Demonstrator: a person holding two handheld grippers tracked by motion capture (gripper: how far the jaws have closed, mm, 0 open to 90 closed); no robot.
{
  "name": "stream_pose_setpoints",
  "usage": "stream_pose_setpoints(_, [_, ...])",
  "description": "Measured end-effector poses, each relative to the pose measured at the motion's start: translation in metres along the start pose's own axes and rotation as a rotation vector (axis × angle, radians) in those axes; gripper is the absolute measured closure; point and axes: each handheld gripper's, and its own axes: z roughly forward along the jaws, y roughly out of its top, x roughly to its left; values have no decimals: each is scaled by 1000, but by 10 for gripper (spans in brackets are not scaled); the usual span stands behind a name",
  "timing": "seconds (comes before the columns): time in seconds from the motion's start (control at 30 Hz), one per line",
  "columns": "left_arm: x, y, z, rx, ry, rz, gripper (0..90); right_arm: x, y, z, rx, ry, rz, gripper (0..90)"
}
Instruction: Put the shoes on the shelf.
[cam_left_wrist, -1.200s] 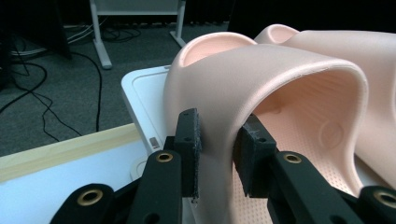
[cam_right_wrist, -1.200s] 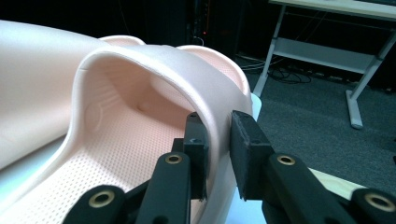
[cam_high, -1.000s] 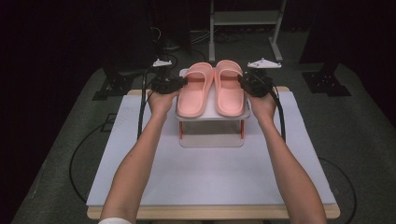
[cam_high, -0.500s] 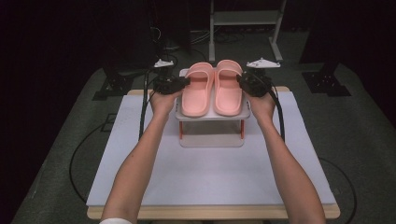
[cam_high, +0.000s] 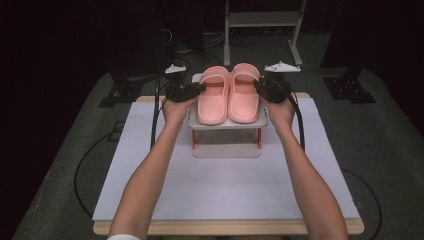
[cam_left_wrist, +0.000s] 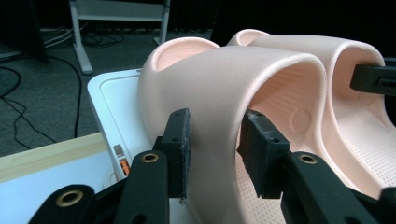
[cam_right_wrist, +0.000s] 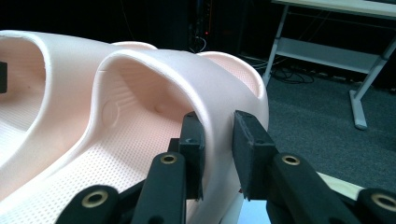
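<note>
While the high view looks down on a white-covered bench (cam_high: 225, 190), two bare forearms reach up from six o'clock toward a small white stand (cam_high: 227, 124) with orange legs near the bench's twelve o'clock edge. On the stand lie two pink slippers side by side, touching, toes toward twelve o'clock: the left slipper (cam_high: 213, 97) and the right slipper (cam_high: 244, 95). At nine o'clock of the pair, the left hand-held gripper (cam_high: 200, 89) meets the outer side of the left slipper; at three o'clock, the right hand-held gripper (cam_high: 257, 85) meets the outer side of the right slipper. Black cables trail from both toward six o'clock. From the left gripper view, the left hand-held gripper (cam_left_wrist: 215, 144) has its two black jaws set narrow around the strap wall of the left slipper (cam_left_wrist: 233, 93), one pad outside and one inside, both touching it. From the right gripper view, the right hand-held gripper (cam_right_wrist: 219, 149) likewise pinches the strap wall of the right slipper (cam_right_wrist: 154, 84), with its jaws narrow and pressed on either face.
</note>
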Motion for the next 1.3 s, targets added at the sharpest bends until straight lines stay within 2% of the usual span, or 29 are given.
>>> stream_pose_setpoints(0.6, [-3, -1, 5, -16, -1, 9, 579, -3, 0, 0, -6, 0, 4, 721])
stream_pose_setpoints(0.87, [-3, -2, 3, -21, -10, -5, 549, -4, -3, -2, -14, 16, 15, 701])
stream_pose_setpoints(1.3, [-3, -2, -8, -23, -3, 18, 514, -9, -8, -10, -23, 39, 45, 648])
